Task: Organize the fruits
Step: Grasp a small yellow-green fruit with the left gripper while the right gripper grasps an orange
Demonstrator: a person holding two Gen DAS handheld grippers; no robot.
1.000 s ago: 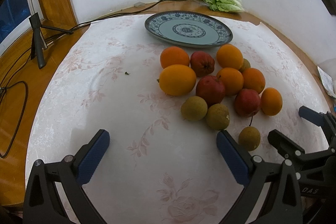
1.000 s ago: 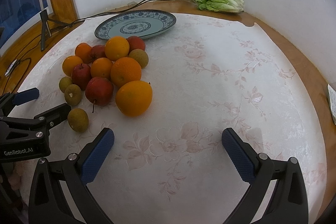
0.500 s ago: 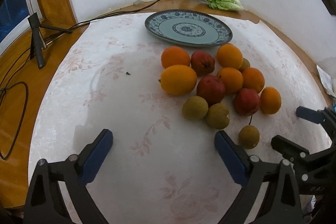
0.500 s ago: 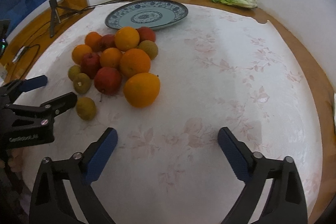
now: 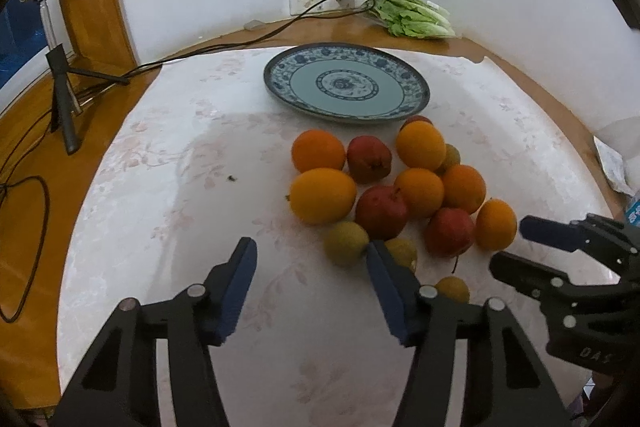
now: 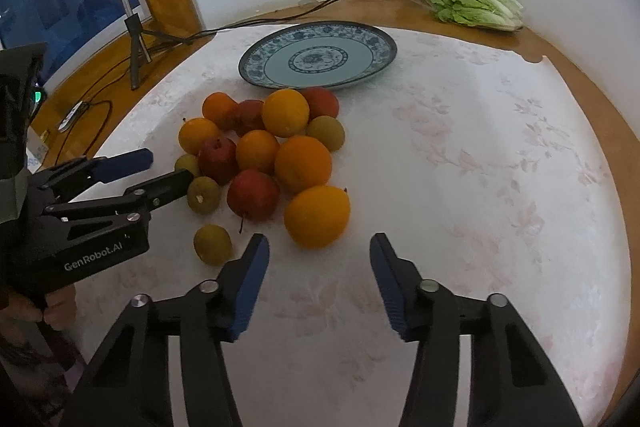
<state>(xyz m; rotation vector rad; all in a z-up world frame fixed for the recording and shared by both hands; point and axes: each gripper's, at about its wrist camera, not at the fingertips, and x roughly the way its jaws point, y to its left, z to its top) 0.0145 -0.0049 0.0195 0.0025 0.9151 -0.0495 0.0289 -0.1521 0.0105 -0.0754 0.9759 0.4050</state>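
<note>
Both claws had just been closing on nothing: the left claw point(image 5: 312, 277) and right claw point(image 6: 318, 273) stood half-spread over bare cloth. The fruit pile point(image 6: 272, 155) lay loose on the counter point(image 6: 480, 187), just short of the empty plate point(image 6: 318, 55). A careless nudge could roll the touching oranges apart.

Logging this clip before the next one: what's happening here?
A person holds a hand-held gripper in each hand over a table with a floral tablecloth. A pile of oranges, red apples and small greenish-brown fruits lies loose on the cloth, in front of an empty blue-patterned plate. The left hand-held gripper and the right hand-held gripper have just been closing, yet nothing is between the jaws of either. No fruit has reached the plate yet.
</note>
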